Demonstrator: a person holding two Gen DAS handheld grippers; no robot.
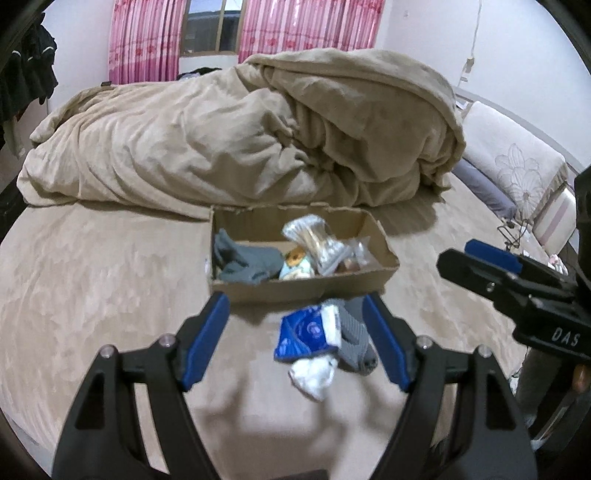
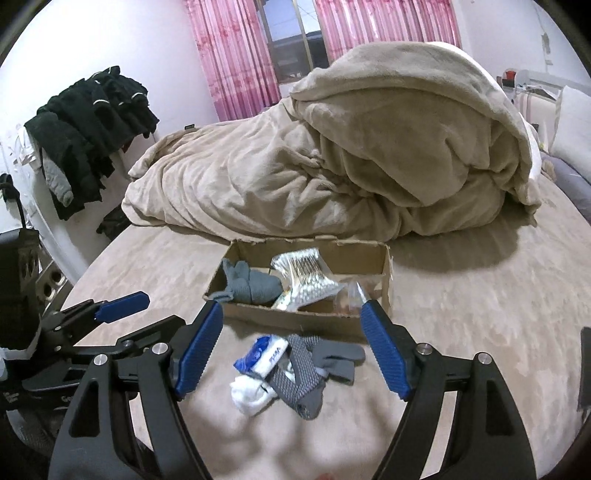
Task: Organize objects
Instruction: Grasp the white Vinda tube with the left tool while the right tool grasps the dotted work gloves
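Both grippers hang low over the bed, pointing toward the window. The left gripper (image 1: pixel 295 332) has its blue-padded fingers (image 1: pixel 207 332) spread wide apart, with nothing between the pads. The right gripper (image 2: pixel 291 347) is posed the same way, fingers (image 2: pixel 384 350) wide apart and holding nothing; it sits off to the right of the left one, and each shows at the edge of the other's view. On the bed (image 1: pixel 92 277), just ahead of both, lies a small heap: a blue and white packet (image 2: pixel 262 354) resting on a white sock (image 2: pixel 251 395), touching a grey knitted glove (image 2: pixel 310 373) with a ribbed, dotted weave. Just beyond the heap stands a shallow cardboard box (image 1: pixel 295 290) with torn, ragged edges. Inside it a crumpled grey cloth (image 1: pixel 247 262) fills the left end, a clear bag of cotton swabs (image 2: pixel 303 277) leans across the middle, and a small clear plastic bag (image 2: pixel 351 295) sits at the right end. The bed is covered in a soft beige plush sheet, and a bulky quilt (image 1: pixel 258 129) of the same fabric is bunched up behind the box. Pink floral curtains (image 1: pixel 144 40) frame a dark window (image 1: pixel 210 29). Dark clothes (image 2: pixel 92 122) hang in a pile at the left wall, and a pale flower-patterned headboard (image 1: pixel 517 166) runs along the right.
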